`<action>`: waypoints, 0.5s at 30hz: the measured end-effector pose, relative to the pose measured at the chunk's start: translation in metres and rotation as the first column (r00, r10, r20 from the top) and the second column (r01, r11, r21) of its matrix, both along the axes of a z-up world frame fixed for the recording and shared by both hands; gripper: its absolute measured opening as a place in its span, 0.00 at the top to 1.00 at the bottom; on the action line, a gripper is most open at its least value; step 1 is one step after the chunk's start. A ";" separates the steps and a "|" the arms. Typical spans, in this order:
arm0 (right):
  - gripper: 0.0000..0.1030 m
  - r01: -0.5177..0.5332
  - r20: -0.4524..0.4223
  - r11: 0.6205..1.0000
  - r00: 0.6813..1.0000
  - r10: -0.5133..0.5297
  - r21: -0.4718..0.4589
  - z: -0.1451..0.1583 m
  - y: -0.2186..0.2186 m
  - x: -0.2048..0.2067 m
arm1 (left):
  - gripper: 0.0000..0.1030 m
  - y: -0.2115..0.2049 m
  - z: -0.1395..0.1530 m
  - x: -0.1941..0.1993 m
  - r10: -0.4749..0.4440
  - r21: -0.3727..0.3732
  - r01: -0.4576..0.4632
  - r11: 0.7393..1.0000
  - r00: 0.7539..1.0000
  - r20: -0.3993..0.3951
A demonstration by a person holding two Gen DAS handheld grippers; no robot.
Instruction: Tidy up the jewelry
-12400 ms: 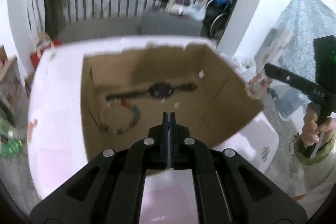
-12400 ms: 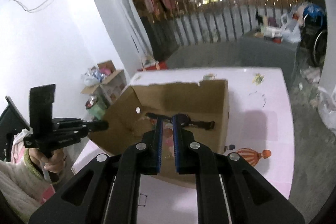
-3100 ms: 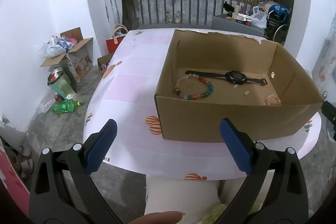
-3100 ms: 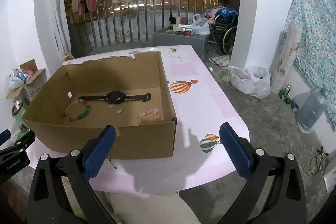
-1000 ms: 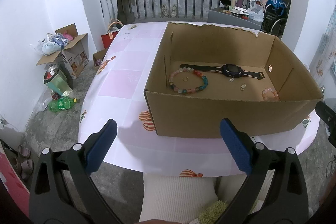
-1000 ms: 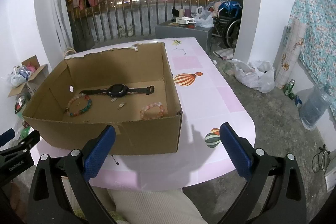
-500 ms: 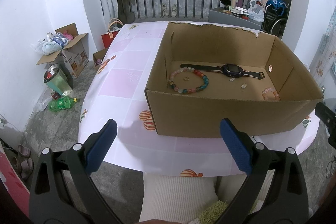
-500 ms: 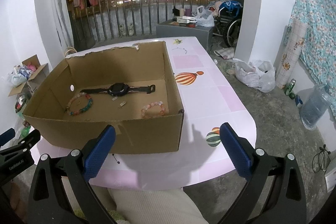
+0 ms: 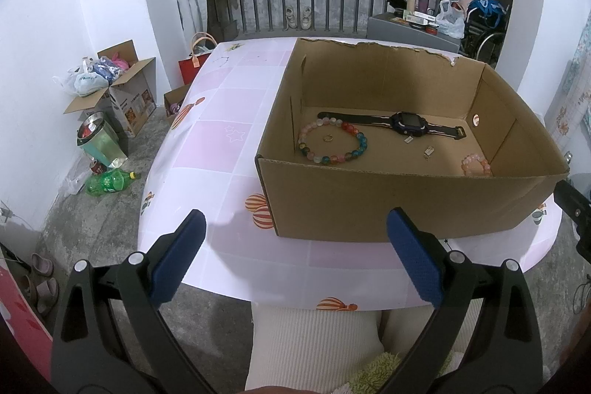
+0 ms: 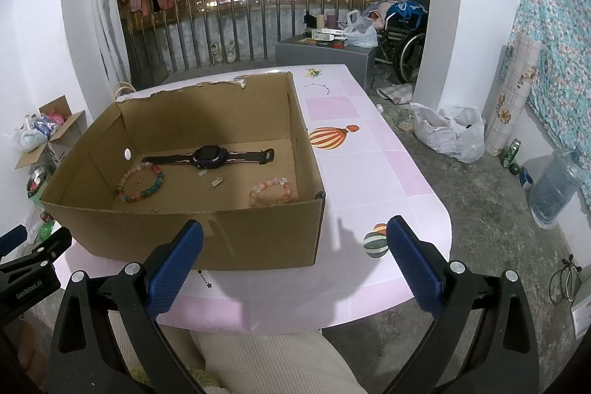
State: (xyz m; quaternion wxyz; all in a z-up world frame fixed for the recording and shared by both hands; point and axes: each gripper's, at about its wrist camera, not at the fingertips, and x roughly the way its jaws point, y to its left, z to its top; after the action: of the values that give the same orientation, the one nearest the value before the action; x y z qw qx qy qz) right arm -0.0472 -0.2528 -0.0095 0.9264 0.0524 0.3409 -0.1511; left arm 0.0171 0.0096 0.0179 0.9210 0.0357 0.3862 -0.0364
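The left gripper (image 9: 295, 257) hung spread wide with nothing in it, pulled back off the near edge of the table (image 9: 221, 150), above the person's cream-trousered lap (image 9: 314, 349). The right gripper (image 10: 295, 257) was the same: fingers far apart, empty, held low before the table's front edge.

Just beyond them stood the open cardboard box (image 9: 399, 205), sitting on the pink patterned tabletop. The jewelry all lay on its floor. A dark watch (image 9: 408, 125) stretched flat along the far side. A multicoloured bead bracelet (image 9: 332, 144) lay at the left end with a small ring (image 9: 328, 137) inside its loop. Two tiny metal pieces (image 9: 427, 152), maybe earrings, too small to tell, sat near the middle. A pink bead bracelet (image 10: 272, 191) rested in the near right corner, close to the front wall.

From where I stood, nothing loose remained on the table, so the gathering looked finished and both tools seemed to be resting between steps, or done. If any tidying inside the box was meant, the next move would need a gripper to reach forward over the front wall and down, narrowing onto one piece without dragging its neighbours.
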 end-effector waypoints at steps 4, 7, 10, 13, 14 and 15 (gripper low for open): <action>0.06 0.000 0.000 1.000 1.000 0.000 -0.001 0.000 0.001 0.000 | 0.08 0.000 0.000 0.000 -0.001 0.000 0.001 1.000 1.000 0.000; 0.06 0.000 -0.001 1.000 1.000 0.000 0.000 0.000 0.000 0.000 | 0.08 0.000 0.000 0.000 -0.001 0.000 0.001 1.000 1.000 0.000; 0.06 -0.001 -0.003 1.000 1.000 0.001 0.002 -0.001 0.000 0.001 | 0.08 -0.001 0.000 0.000 -0.001 0.001 0.001 1.000 1.000 -0.001; 0.06 -0.002 -0.003 1.000 1.000 0.002 0.002 -0.002 0.001 0.001 | 0.08 0.000 0.000 0.000 0.000 -0.001 0.000 1.000 1.000 -0.001; 0.06 -0.002 -0.003 1.000 1.000 0.002 0.002 -0.001 0.000 0.002 | 0.08 0.000 0.000 0.000 0.000 -0.001 0.000 1.000 1.000 -0.001; 0.06 -0.002 -0.002 1.000 1.000 0.002 0.001 -0.002 0.001 0.001 | 0.08 -0.001 0.000 0.000 0.001 0.000 -0.001 1.000 1.000 -0.001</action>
State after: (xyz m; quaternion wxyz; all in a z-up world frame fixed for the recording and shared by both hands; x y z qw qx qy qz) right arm -0.0459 -0.2515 -0.0111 0.9261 0.0524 0.3422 -0.1500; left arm 0.0166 0.0089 0.0175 0.9209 0.0354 0.3864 -0.0362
